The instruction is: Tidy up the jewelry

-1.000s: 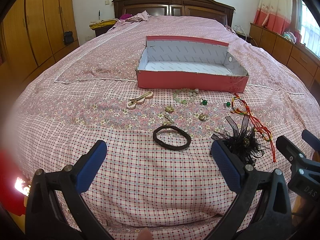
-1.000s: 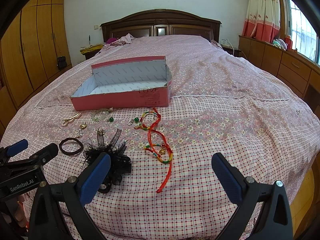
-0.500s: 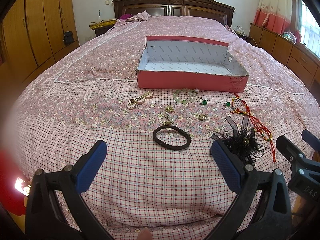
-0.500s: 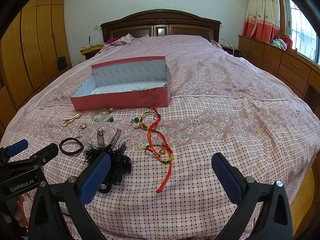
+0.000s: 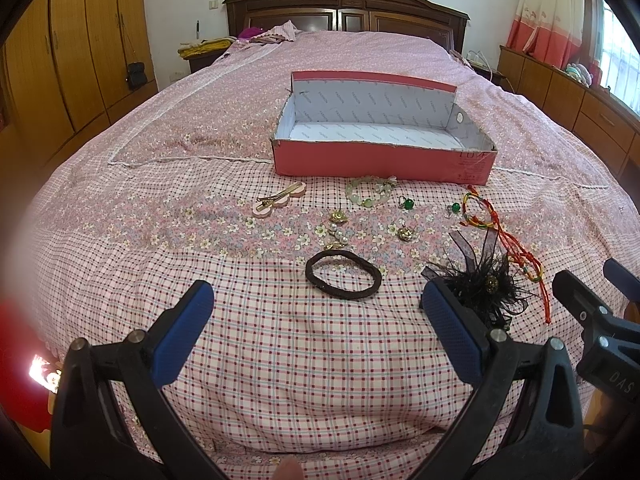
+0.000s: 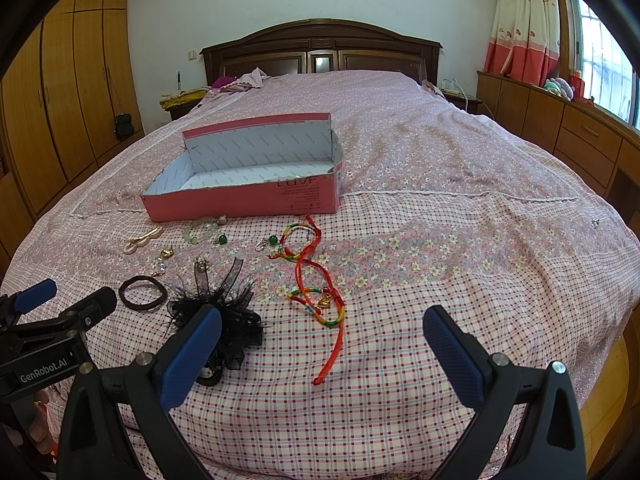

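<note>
On the bed, the pink box sits open, nothing inside; jewelry lies just before it, a hair tie nearest. Left gripper and right gripper gape wide, holding nothing.

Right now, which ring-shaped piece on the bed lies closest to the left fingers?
The dark brown hair tie, plain and unbeaded; the pale green bead bracelet lies farther off, up by the pink box.

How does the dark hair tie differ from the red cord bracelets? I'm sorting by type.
The hair tie is one plain dark closed ring; the red cord bracelets are bright, multicoloured loops with a trailing cord end. The bracelets carry a gold heart charm; the tie has none. Both lie on the bedspread, outside the box.
</note>
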Demonstrator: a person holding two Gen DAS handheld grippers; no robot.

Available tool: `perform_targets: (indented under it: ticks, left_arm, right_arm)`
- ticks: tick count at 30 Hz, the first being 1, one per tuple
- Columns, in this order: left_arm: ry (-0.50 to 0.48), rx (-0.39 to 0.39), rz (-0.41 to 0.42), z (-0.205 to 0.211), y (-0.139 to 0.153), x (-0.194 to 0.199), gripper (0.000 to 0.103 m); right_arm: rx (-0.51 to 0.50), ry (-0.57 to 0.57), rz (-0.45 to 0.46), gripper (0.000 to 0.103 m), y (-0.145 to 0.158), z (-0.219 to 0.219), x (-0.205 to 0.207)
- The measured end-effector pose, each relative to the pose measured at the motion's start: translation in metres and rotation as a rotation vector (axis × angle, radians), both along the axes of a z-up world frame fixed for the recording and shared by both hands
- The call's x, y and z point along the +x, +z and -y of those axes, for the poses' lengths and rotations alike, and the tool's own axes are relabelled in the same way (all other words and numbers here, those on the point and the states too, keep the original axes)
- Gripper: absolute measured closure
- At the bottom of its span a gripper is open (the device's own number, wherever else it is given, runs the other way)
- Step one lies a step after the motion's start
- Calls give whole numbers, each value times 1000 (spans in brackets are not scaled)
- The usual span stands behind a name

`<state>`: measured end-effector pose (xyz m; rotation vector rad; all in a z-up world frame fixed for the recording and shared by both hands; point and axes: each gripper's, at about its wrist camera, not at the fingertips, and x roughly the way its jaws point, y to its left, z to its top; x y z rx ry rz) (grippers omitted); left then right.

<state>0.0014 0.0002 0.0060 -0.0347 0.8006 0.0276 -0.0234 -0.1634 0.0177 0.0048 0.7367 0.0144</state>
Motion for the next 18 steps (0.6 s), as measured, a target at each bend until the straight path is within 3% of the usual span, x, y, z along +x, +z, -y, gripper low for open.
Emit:
perform_targets:
  ticks: [9,18]
  left_arm:
    - [-12,-46,-18,-10,-3,7,6]
    - [-44,-100,-112,-20,-20,29,6]
  right_arm:
    - [7,-1,4,0,11,7,2]
    - [38,-5,-28,0,5,22,12]
